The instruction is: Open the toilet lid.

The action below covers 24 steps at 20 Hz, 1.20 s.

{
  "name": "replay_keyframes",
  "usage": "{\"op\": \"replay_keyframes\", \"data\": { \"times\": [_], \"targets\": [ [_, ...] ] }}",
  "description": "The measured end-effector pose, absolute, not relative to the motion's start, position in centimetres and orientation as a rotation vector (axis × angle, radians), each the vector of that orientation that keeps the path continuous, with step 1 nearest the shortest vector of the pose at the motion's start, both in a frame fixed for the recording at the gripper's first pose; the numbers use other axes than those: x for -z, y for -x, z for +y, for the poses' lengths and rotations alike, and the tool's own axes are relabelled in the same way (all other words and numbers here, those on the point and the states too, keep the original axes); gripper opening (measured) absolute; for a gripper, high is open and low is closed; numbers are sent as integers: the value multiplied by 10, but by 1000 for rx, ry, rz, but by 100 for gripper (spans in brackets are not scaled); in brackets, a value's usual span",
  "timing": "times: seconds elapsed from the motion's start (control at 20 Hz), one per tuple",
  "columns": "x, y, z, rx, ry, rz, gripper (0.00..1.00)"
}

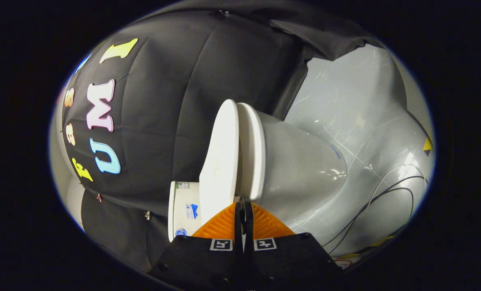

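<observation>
Nearest the camera, the one gripper (242,208) shows its two fingers (224,224) pressed almost together, with just a thin dark slit between them. Whether a thin edge is pinched in that slit cannot be told, since the tips meet right at the bottom rim of the toilet lid. Two square black-and-white markers (221,244) sit on the finger bases, one on each.

Just ahead of the tips, and touching or nearly touching them, is the single toilet lid (221,161). The whole scene appears rolled sideways, so the lid stands on edge as a pale oval slab rising away from the fingertips. It is parted from the one toilet seat (251,153) beside it by a narrow wedge-shaped gap that starts at the fingertips and widens further off. The seat rests on the rim of the one white toilet bowl (301,169), whose glossy body bulges away on the seat's far side.

On the lid's other side, just beyond the fingers, stands the one white cistern (183,208), carrying a few small stickers.

Beyond the bowl lies a pale, shiny floor (353,113), with about three thin cables (385,192) looping across it. Farthest off hangs the black cloth wall (175,101) of the booth.
</observation>
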<state>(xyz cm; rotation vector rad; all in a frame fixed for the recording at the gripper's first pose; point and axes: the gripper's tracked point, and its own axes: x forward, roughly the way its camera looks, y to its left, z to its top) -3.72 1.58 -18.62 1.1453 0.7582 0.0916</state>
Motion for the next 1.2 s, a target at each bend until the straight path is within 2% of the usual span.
{"op": "replay_keyframes", "data": {
  "times": [0.6,1.2],
  "targets": [
    [68,31,50,-54,-857,632,5],
    [-13,30,112,-11,-492,537,5]
  ]
}}
